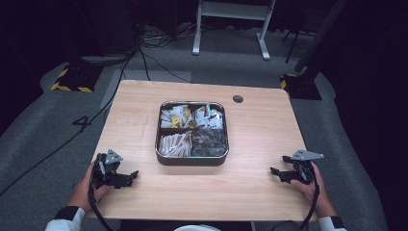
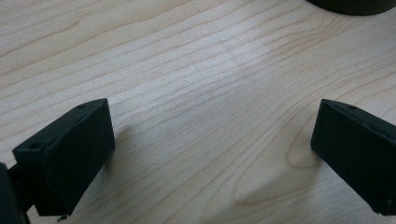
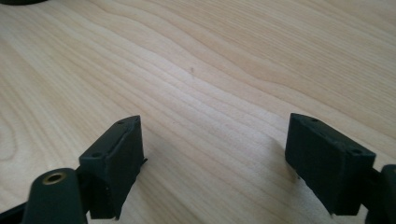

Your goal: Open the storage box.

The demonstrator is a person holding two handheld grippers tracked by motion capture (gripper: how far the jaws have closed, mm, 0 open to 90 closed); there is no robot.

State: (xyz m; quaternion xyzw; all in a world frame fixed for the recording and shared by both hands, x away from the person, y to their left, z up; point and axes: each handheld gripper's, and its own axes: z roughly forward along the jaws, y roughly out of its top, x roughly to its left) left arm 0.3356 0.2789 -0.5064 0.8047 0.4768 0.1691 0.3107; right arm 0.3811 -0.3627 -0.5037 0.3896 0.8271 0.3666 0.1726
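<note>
A dark square tray [image 1: 192, 160] with four compartments sits mid-table. Its compartments hold white and yellow packets [image 1: 174, 117], white and red packets [image 1: 209, 117], brown and white sticks [image 1: 174, 143] and dark packets [image 1: 209, 141]. My left gripper [image 1: 129, 177] rests near the table's front left, held in a hand and pointing right. It is open [image 2: 212, 112] over bare wood, with the tray's edge [image 2: 350, 5] ahead of it. My right gripper [image 1: 276, 174] lies at the front right and points left. Its jaws also stand wide apart [image 3: 215, 121] with nothing between them.
A round dark cable hole [image 1: 237, 99] sits near the table's far edge. Bare wood lies between each gripper and the tray. Cables [image 1: 144, 57] run over the grey floor behind, beside striped bases [image 1: 72, 79] and a white frame [image 1: 231, 29].
</note>
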